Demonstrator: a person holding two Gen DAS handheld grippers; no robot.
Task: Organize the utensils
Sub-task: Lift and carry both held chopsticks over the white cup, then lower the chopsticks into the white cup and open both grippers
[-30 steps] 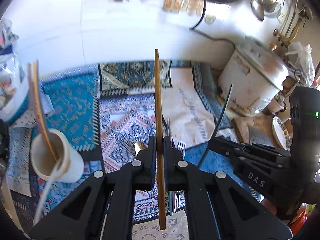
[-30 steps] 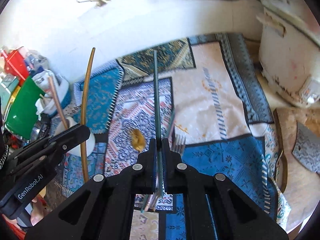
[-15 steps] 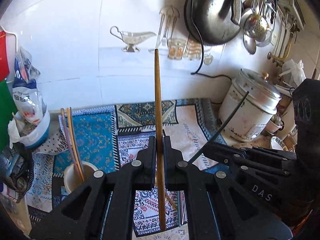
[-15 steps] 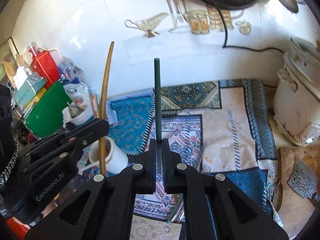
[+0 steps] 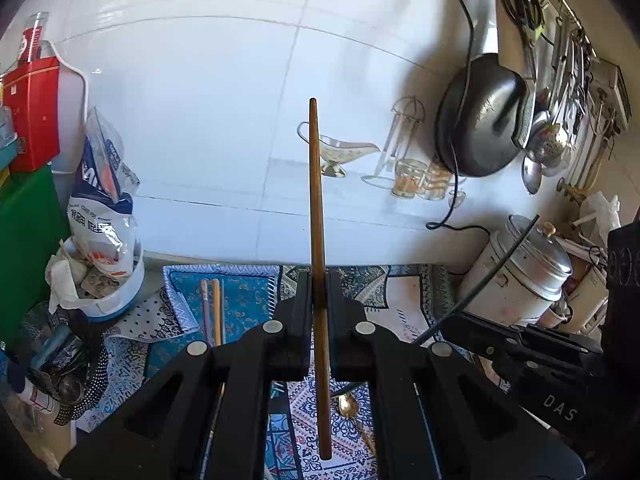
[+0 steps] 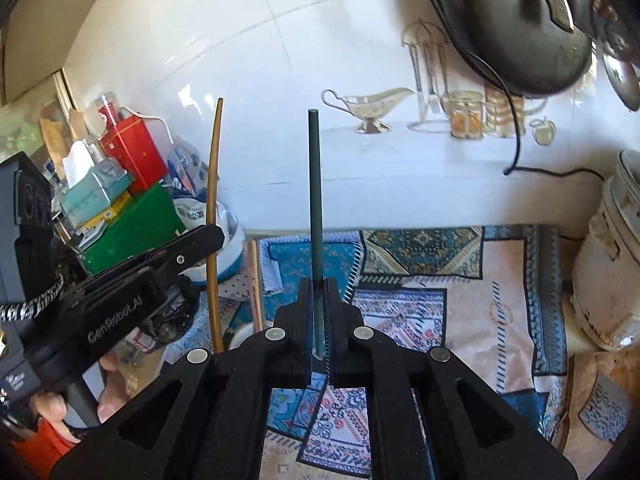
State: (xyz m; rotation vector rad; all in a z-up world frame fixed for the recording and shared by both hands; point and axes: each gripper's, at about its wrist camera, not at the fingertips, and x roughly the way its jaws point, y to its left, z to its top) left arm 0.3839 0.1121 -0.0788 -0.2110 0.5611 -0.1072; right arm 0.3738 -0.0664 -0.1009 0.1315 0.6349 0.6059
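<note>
Two grippers, left (image 5: 319,280) clamping wooden chopstick (image 5: 318,216), right (image 6: 318,286) clamping green chopstick (image 6: 315,184).

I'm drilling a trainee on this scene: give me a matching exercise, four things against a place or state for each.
Things:
1. brown wooden chopstick
2. dark green chopstick
3. gold spoon
4. black wok

Places or states:
A. hanging on the tiled wall
B. clamped in the left claw
C. lying on the patterned cloth
D. clamped in the right claw

Pairs: 1-B, 2-D, 3-C, 4-A
</note>
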